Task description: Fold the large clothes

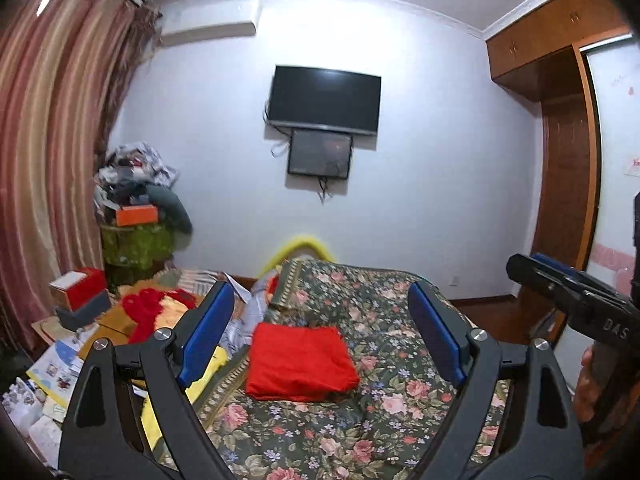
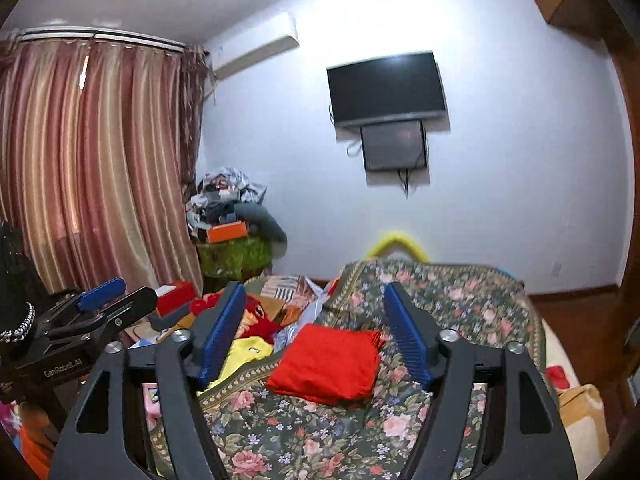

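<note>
Folded red garment (image 1: 301,363) lies mid-bed (image 1: 400,420); both tongs, left (image 1: 324,334) and right (image 2: 316,330), gape empty; only the right view shows a yellow garment (image 2: 244,354) at the bed's left edge

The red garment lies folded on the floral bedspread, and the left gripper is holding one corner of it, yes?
Not quite. The red garment does lie folded on the floral bedspread, but the left gripper holds nothing: in the left wrist view its jaws stand open, clear of the cloth.

A red garment (image 1: 301,363) lies folded into a neat rectangle on the floral bedspread (image 1: 380,420).
</note>
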A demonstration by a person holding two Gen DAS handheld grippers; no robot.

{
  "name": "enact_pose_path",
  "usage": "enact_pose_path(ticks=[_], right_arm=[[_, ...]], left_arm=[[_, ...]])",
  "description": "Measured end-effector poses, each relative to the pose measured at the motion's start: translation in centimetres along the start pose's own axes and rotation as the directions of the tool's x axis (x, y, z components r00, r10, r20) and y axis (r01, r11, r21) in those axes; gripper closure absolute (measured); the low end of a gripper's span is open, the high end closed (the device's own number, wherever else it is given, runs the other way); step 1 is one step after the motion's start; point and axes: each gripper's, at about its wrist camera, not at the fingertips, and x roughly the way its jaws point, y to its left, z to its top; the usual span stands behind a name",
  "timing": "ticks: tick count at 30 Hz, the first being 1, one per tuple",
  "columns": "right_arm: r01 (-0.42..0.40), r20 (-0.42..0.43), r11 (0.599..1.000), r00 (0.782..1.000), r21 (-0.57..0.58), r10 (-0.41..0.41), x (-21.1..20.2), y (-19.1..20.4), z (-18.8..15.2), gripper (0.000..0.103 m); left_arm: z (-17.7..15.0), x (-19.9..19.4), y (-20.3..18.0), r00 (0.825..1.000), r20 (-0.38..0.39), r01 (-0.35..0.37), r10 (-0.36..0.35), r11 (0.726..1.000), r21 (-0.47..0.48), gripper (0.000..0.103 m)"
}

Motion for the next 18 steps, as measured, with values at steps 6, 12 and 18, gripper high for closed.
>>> enact_pose_path(ticks=[6, 12, 18], right_arm=[[0.035, 0.042, 0.999, 0.998, 0.001, -0.035, -0.8, 0.5, -0.3, 0.007], [0.046, 0.038, 0.999, 0.998, -0.004, -0.046, -0.7, 0.7, -0.3, 0.000], [0.062, 0.036, 0.998, 0.997, -0.019, -0.061, -0.7, 0.6, -0.5, 0.000]], left_arm=[[-0.5, -2.2, -0.6, 0.997, 0.046, -0.068, 0.067, 0.998, 0.012, 0.001], [-1.1, -2.9, -1.4, 0.995, 0.041, -0.089, 0.087, 0.995, 0.050, 0.001], [-1.6, -2.9, -1.9, 0.996, 0.041, -0.083, 0.080, 0.995, 0.064, 0.001]])
